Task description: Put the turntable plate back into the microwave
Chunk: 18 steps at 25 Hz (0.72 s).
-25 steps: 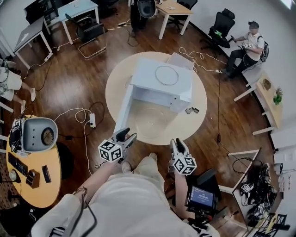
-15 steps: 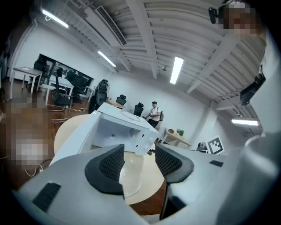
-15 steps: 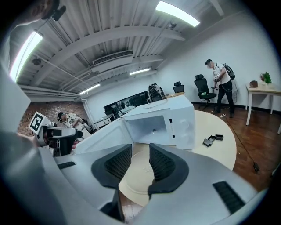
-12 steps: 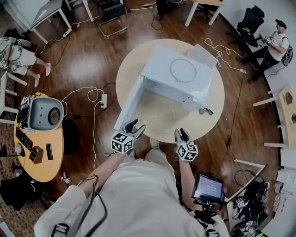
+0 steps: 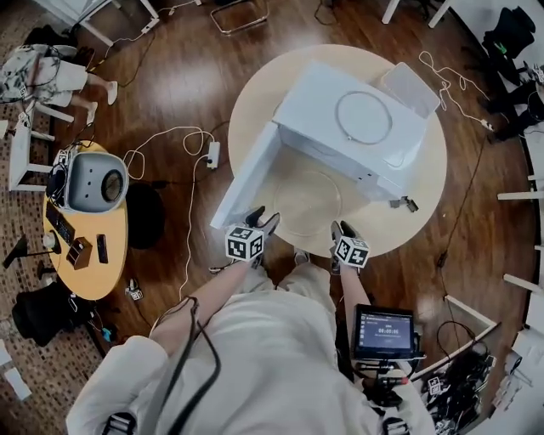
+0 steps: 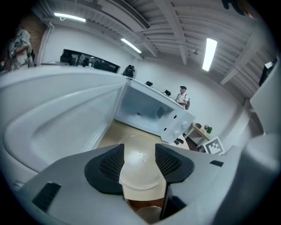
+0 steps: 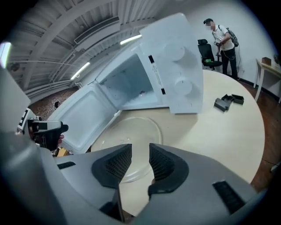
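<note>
Behind L gripper pads — plate sides hidden.

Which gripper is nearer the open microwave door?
The left gripper, beside the door's free edge; the right gripper sits across the glass plate.

Open-plan office-lab: wood floor, cluttered desk, swivel chair, ceiling strip lights.
</note>
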Each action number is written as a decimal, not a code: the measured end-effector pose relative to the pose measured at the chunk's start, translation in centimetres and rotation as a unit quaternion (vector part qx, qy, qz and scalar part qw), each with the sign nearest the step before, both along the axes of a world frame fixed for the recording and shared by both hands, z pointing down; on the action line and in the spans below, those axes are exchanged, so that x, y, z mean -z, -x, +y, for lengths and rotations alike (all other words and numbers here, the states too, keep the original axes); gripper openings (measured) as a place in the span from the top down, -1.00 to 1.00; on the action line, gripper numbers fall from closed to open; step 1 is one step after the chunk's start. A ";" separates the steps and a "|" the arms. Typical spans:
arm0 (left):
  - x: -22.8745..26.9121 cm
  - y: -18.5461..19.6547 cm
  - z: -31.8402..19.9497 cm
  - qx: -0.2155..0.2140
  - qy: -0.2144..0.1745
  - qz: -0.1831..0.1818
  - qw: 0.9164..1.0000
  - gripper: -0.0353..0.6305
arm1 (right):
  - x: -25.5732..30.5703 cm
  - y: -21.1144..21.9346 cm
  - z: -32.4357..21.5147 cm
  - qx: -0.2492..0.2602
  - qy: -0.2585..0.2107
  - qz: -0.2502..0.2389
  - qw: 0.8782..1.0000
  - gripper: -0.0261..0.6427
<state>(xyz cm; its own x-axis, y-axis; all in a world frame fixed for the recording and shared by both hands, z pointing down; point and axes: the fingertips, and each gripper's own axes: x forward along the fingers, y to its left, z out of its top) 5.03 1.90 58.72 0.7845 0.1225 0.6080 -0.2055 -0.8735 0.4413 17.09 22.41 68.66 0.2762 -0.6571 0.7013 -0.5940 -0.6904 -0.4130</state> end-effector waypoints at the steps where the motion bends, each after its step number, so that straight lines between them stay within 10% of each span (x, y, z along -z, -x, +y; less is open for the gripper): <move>1: -1.0 -0.2 -0.1 0.013 0.006 -0.010 1.000 0.27 | -1.1 -0.2 -0.1 0.003 0.006 -0.011 1.000 0.61; 18: -14.3 -0.4 1.1 0.120 0.081 -0.157 0.977 0.27 | -7.3 -1.1 0.7 -0.094 0.004 -0.137 0.986 0.61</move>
<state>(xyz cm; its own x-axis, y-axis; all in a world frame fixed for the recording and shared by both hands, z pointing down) 5.43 2.97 72.97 0.5804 0.0731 0.8111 -0.5428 -0.7077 0.4522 18.20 23.10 75.99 0.1916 -0.6073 0.7710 -0.3220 -0.7810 -0.5352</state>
